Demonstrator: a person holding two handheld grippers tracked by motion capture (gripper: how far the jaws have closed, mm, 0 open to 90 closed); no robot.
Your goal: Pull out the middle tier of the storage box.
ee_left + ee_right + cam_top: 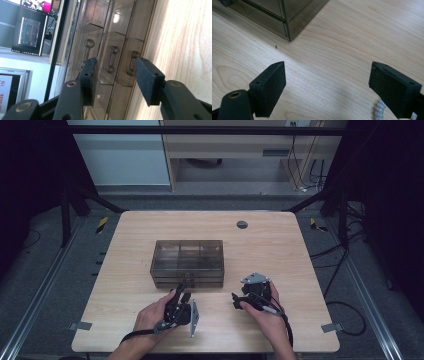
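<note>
Only "119" can be read, on a white sign (pixel 6 93) at the left gripper view's edge.

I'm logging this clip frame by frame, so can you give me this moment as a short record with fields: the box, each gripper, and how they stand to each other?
surface: wooden table
object: smoky clear drawer box, three stacked drawers with clear handles, all look shut
left gripper: open, turned on its side, jaws either side of the drawer handles, not yet closed on one
right gripper: open, holding nothing, over bare table beside the box's front right corner
contact: none seen between either gripper and the box
</note>
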